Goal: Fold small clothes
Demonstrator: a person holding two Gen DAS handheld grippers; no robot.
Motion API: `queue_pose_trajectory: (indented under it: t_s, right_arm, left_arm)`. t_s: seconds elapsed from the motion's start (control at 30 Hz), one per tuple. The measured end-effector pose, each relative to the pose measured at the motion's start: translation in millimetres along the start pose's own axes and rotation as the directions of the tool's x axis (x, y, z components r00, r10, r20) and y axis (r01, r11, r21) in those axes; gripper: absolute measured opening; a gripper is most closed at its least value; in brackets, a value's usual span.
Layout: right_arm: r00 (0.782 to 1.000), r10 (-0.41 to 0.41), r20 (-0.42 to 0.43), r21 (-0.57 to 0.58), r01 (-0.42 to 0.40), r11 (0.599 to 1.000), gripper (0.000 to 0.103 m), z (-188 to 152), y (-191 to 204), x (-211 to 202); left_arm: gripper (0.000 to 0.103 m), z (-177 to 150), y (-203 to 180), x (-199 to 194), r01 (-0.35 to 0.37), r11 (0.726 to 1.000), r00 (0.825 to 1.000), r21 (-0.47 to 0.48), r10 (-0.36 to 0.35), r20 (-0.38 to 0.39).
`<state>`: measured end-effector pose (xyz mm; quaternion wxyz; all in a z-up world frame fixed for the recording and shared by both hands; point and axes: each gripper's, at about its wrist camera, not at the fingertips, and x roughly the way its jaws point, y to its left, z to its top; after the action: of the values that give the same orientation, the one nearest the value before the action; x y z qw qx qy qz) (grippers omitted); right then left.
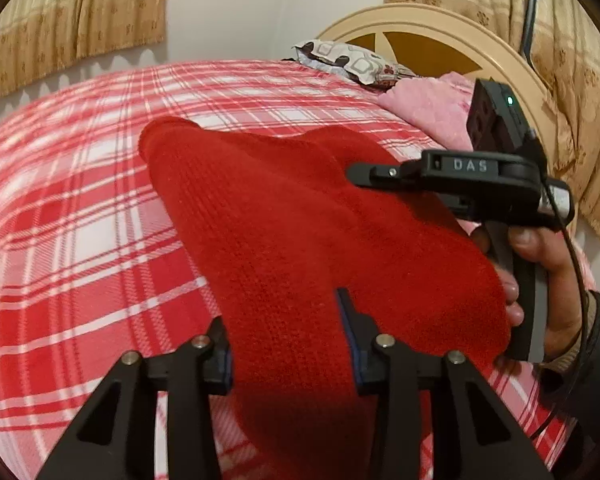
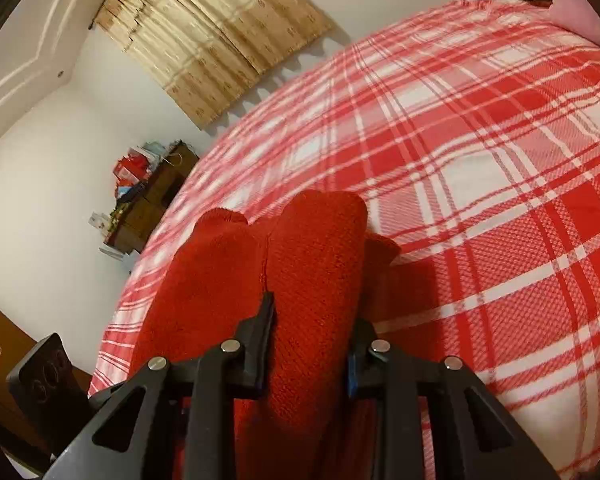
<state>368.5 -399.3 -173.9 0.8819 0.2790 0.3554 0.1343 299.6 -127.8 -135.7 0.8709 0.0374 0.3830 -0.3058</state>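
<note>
A red knitted garment [image 1: 300, 232] is held up over a bed with a red and white plaid blanket [image 1: 80, 208]. My left gripper [image 1: 290, 344] is shut on its near edge, with the knit bunched between the fingers. My right gripper [image 2: 310, 340] is shut on another part of the same red garment [image 2: 300, 260], which drapes forward with two rounded ends toward the blanket [image 2: 500, 160]. The right gripper's body shows in the left wrist view [image 1: 480, 184], held in a hand at the garment's right side.
A patterned pillow [image 1: 352, 62] and a pink cloth [image 1: 432, 108] lie by the round wooden headboard [image 1: 440, 28]. Beige curtains [image 2: 212, 40] hang on the wall. A cluttered wooden dresser [image 2: 148, 204] stands beyond the bed's far side.
</note>
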Motion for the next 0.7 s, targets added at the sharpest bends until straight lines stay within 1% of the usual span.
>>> queue_pose_trajectory:
  t_s: [0.1,0.17,0.27,0.43,0.7]
  right_arm:
    - [1.0,0.016,0.01,-0.013,-0.016,1.0,0.028,-3,13,-6]
    - [0.999,0.031,0.01,-0.019,-0.031,0.999,0.028,-6,24,-8]
    - [0.999,0.039,-0.002,-0.028,-0.039,0.999,0.028,-11,36,-6]
    - [0.998,0.064,-0.025,-0.053,-0.066,0.996,0.028,-24,60,1]
    - [0.988,0.136,-0.078,-0.098,-0.143,0.985,0.028,-45,112,24]
  left_arm:
    - [0.041,-3,-1,-14,-0.021,1.0,1.0,0.018,0.021,0.013]
    - [0.041,-7,1,-24,-0.022,1.0,1.0,0.016,0.022,0.021]
    - [0.04,-12,8,-35,-0.03,1.0,0.999,-0.005,0.03,0.021]
    - [0.04,-26,19,-56,-0.063,0.998,0.997,-0.03,0.064,0.034]
    - [0.04,-48,47,-92,-0.126,0.987,0.99,-0.102,0.133,0.057]
